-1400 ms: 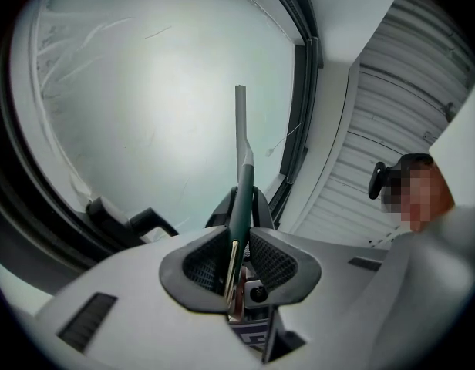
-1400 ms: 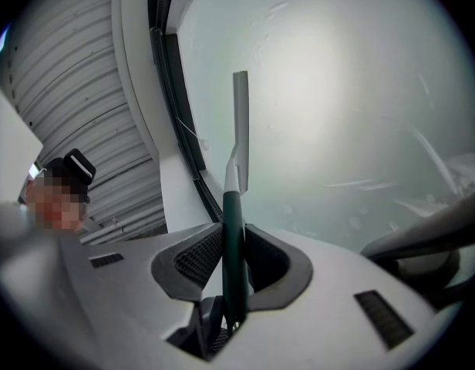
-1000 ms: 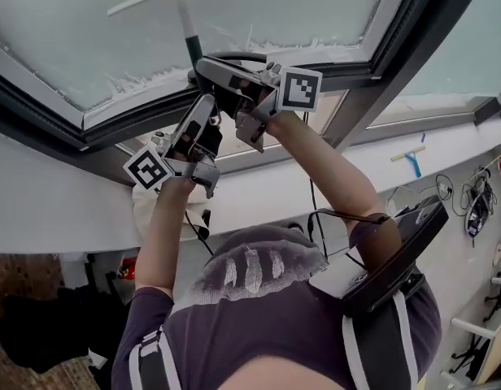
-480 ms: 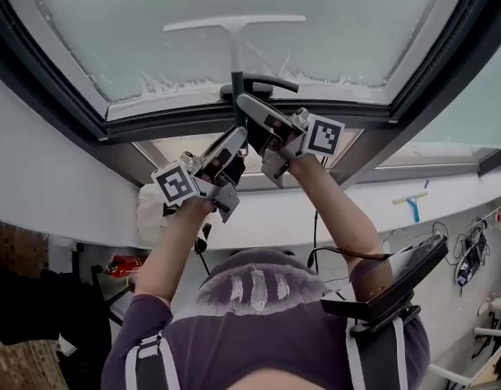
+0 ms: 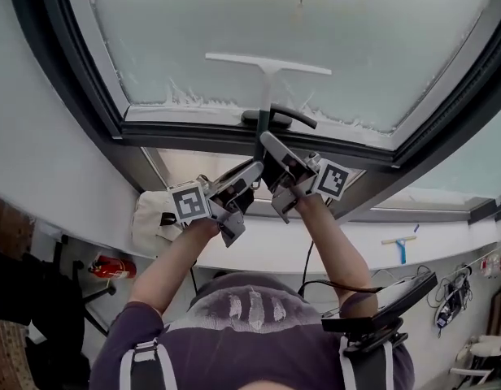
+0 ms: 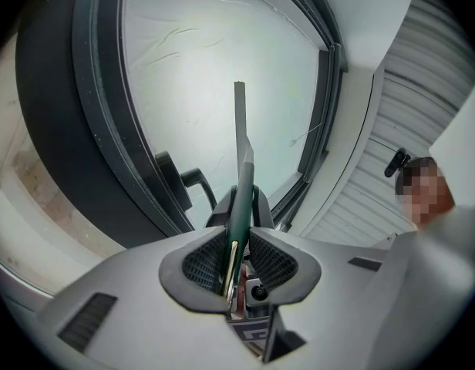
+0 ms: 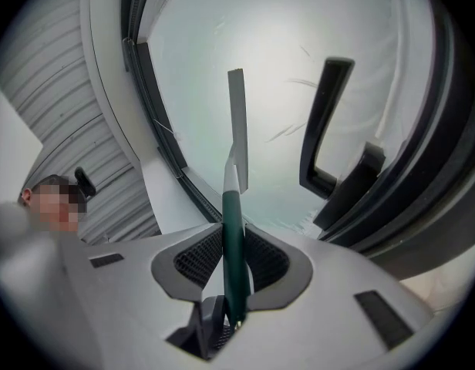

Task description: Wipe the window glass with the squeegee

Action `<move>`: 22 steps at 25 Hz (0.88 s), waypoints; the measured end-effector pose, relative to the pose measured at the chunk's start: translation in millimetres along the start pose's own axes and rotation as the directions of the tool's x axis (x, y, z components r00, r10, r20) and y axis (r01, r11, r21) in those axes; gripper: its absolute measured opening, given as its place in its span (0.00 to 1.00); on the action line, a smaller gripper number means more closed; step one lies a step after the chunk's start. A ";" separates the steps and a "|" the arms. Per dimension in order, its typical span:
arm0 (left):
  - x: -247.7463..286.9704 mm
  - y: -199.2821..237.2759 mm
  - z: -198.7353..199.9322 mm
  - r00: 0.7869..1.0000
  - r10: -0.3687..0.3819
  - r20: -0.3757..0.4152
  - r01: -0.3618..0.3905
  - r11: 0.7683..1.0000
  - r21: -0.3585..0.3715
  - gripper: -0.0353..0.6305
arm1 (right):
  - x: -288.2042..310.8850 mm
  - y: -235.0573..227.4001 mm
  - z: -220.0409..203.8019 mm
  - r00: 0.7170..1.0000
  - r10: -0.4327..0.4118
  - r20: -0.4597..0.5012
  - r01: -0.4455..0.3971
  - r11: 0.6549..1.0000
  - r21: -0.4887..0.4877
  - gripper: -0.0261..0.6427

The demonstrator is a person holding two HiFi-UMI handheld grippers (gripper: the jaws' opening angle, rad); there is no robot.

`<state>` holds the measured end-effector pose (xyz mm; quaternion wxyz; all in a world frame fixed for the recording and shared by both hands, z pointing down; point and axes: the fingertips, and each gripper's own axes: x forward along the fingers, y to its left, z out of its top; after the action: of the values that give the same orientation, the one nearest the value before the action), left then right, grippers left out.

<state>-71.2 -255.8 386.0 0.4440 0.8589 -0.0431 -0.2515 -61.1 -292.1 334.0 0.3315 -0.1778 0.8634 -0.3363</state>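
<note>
1. Both claws are clenched on one thing, the squeegee (image 5: 267, 65). In the left gripper view the left gripper (image 6: 237, 257) has its ribbed pads pressed to either side of the thin green handle. The right gripper view shows the right gripper (image 7: 231, 264) doing the same.
2. From the head view the two sit close together on that handle, the left gripper (image 5: 250, 175) lower and the right gripper (image 5: 267, 142) nearer the blade. The person's arms are raised towards the window.
3. The white blade lies across the window glass (image 5: 332, 19), low on the pane. It is a little above the bottom of the frame (image 5: 193, 132), and the black window handle (image 5: 281, 119) is right by the squeegee's shaft.
4. First risk, as I judge it: if the stroke goes on downward, the shaft or the claws will knock the window handle before the blade reaches the bottom edge. That would lift the rubber off the glass.
5. A ragged line of suds (image 5: 193, 97) clings along the bottom edge. If the blade stops short there, that strip would likely stay wet and streaky.
6. Two claws on one narrow handle can work against each other. If one wrist rolls more than the other, the blade may tilt so that one end skips and leaves a stripe.
7. The handle is slim and probably damp, so I would guess a hard push could let it slide through the pads.
</note>
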 end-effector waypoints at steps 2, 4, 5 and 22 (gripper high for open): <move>-0.3 4.1 -1.3 1.000 0.010 0.000 -0.010 1.000 -0.009 0.18 | -1.5 -4.2 0.1 1.000 -0.004 0.011 0.004 1.000 0.024 0.17; -0.6 7.0 -2.1 1.000 0.018 -0.002 -0.018 1.000 -0.015 0.18 | -2.6 -7.6 0.1 1.000 -0.008 0.016 0.008 0.999 0.037 0.17; -2.6 5.9 -3.7 1.000 0.021 -0.004 -0.021 1.000 -0.012 0.18 | -3.5 -6.2 -1.9 1.000 -0.009 0.018 0.009 0.999 0.040 0.17; -19.6 -14.2 -19.0 1.000 0.001 -0.027 0.001 0.995 0.097 0.18 | -18.6 10.8 -19.3 0.997 -0.018 0.072 0.014 0.998 0.053 0.17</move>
<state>-81.5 -227.3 391.6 0.4025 0.8828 -0.0493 -0.2373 -62.0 -265.7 345.5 0.3645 -0.1882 0.8401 -0.3548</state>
